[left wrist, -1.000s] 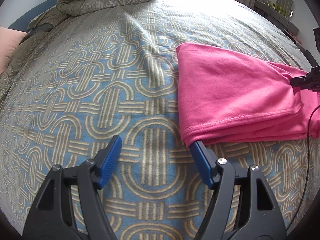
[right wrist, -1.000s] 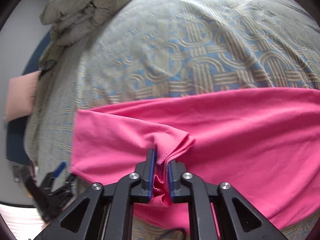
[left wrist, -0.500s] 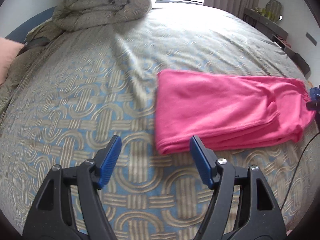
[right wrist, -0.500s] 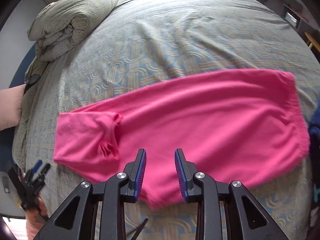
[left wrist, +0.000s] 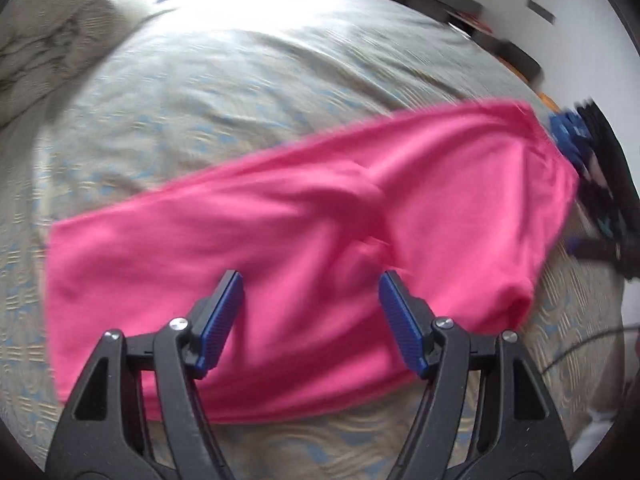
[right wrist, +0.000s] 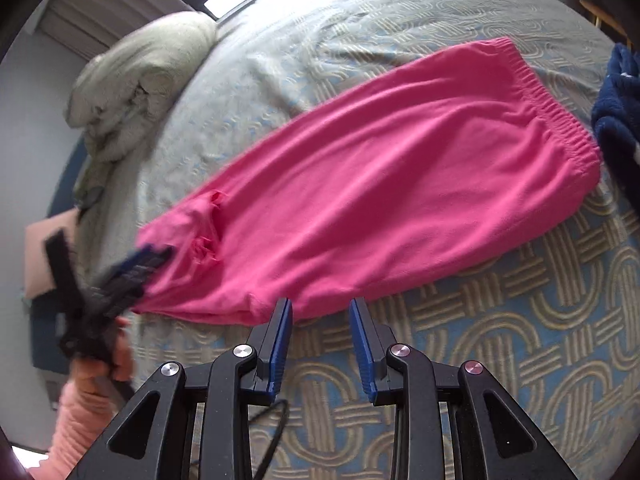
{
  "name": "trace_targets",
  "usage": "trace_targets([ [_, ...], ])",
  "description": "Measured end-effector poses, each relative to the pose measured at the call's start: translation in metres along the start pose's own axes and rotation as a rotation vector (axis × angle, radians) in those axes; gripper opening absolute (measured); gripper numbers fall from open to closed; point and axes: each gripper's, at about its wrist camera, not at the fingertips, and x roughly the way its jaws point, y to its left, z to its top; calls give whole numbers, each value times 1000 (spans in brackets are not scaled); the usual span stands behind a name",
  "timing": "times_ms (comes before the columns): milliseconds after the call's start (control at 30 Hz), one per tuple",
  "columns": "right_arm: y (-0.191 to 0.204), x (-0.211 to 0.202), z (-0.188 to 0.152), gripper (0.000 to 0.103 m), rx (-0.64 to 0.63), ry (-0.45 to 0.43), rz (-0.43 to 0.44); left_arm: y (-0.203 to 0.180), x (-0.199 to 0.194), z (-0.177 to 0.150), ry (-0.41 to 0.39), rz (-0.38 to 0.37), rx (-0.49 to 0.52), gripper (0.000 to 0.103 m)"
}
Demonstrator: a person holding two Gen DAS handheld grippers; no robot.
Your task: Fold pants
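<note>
Your pink pants [right wrist: 384,184] lie flat on the patterned bed [right wrist: 520,340], already folded lengthwise leg over leg, with the waistband [right wrist: 556,112] at the end away from the rolled duvet [right wrist: 136,88]. Both tools are empty: your left tool [left wrist: 311,320] hovers wide open over the pants' middle, and your right tool [right wrist: 320,344] stands partly open just off their near edge. The crosswise folds are still yours to do, as I judge it.

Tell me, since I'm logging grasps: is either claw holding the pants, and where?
Neither. Both the left claw and right claw are open, clear of the pink pants.
</note>
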Motion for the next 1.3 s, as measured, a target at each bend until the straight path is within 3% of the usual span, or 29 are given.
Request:
trace_targets([
  [133,10,18,22,39,-7,3,58,-40,0,-21,-12,75,162,73],
  [267,33,53,49,39,-53,69,200,-25,-16,-24,9,-29,79,73],
  [333,45,74,62,40,-60,110,253,-17,-18,-22,10,-44,43,73],
  [567,59,158,97,40,49,292,319,-1,-9,-5,12,-97,-94,73],
  [633,59,167,100,40,80,306,358,-8,-5,-5,23,-135,-83,73],
  [667,62,169,101,34,71,305,379,-13,-4,-6,25,-134,-60,73],
  [733,76,161,104,4,-8,245,357,-21,0,-7,24,-113,-18,73],
  [833,93,144,113,3,-93,115,258,-24,2,-7,19,-117,-23,74],
  [900,95,140,120,3,-137,20,90,-25,2,-7,21,-125,-30,75],
  [967,88,146,126,6,-139,37,-14,-25,0,-7,21,-132,-31,75],
  [1033,74,146,125,6,-88,95,56,-26,-8,-8,9,-162,-49,75],
  [1100,63,131,118,7,-80,89,123,-29,-13,-7,-2,-225,-60,75],
  [1233,42,92,95,14,-78,48,102,-45,6,-2,65,-267,-19,75],
  [1300,27,74,83,15,-42,27,99,-50,5,-4,57,-278,-8,75],
])
